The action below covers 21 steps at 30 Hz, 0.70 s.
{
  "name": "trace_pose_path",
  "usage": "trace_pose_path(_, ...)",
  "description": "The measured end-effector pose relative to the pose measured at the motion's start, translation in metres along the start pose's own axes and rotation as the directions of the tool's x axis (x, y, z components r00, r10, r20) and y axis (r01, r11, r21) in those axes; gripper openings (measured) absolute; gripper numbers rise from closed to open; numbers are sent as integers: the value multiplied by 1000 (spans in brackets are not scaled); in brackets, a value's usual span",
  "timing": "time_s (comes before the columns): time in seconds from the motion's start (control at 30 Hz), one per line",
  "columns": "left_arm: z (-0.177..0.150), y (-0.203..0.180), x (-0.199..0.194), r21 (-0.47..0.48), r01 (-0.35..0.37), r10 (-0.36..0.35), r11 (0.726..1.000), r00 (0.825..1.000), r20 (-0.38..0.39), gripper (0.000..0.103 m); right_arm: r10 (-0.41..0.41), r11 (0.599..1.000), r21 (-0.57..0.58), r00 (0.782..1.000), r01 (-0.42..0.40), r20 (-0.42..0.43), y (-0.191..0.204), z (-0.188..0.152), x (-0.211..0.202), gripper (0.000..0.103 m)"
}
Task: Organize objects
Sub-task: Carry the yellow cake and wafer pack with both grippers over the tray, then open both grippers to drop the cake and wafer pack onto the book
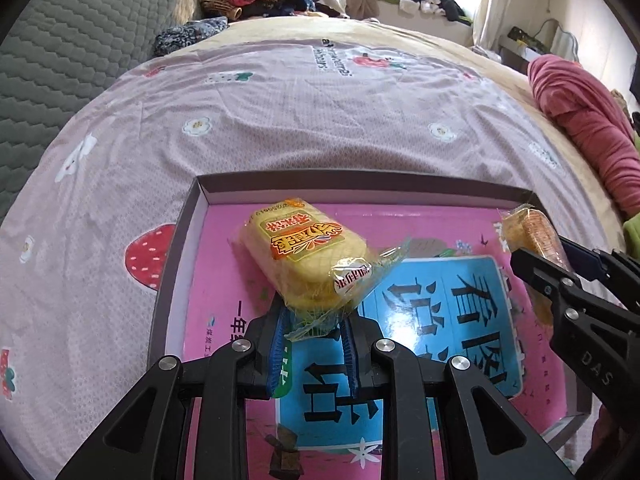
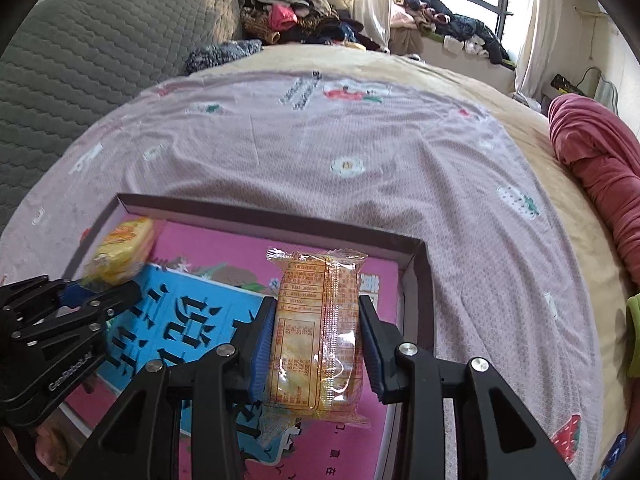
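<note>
Snack packs are what's being sorted: two clear-wrapped yellow cakes, one in each gripper, both hanging over a shallow box (image 1: pixel 176 264) that sits on the bed (image 1: pixel 320 120). Left gripper (image 1: pixel 314 326) has its blue-padded fingers (image 1: pixel 276 344) pinched nearly together on the crimped end of the first snack pack (image 1: pixel 308 264), so the pack sticks out forward with its orange label up, above the pink and blue book (image 1: pixel 440 320) lying flat in the box. Right gripper (image 2: pixel 318 344) holds the second snack pack (image 2: pixel 316 332) across its width, fingers (image 2: pixel 262 344) partway apart and pressing on both sides, printed back side facing up, close to the box's far right corner. Bed has a pinkish strawberry-print sheet, a grey quilted headboard (image 1: pixel 80 40) on the left, and a red blanket (image 1: pixel 592 120) bunched at the right edge.
</note>
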<state>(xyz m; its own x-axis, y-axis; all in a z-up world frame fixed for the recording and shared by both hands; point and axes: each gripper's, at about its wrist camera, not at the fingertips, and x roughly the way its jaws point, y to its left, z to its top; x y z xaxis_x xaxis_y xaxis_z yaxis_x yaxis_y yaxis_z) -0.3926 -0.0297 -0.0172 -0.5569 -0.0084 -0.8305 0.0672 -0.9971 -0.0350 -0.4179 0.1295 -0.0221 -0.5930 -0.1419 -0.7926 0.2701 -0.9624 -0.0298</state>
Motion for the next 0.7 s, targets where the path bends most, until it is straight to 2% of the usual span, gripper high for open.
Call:
trace_pose_path(0.33,-4,0,10,-2,2,-2,1000,1000,-26,26,4,1000,8,996,-4,-88,-7,-4,23,40)
trace_pose_path(0.53,-5,1,9,-1,-1,1,1000,999,-33,27,24,999,28,996,-21,-88,-9,-4,25,41)
trace_pose_path(0.6,-6,1,8,6,-8,8,1000,999,-37,32,29,999,41,997,-26,-73,-11,-4,21,52)
trace_pose_path(0.67,-7,1,7,5,-4,4,1000,999,-34,45,40,998,50,998,-37,-54,-13,-3,16,59)
trace_pose_path(0.7,-7,0,6,6,-3,3,1000,999,-33,47,44,998,53,998,-41,-46,-13,-3,13,60)
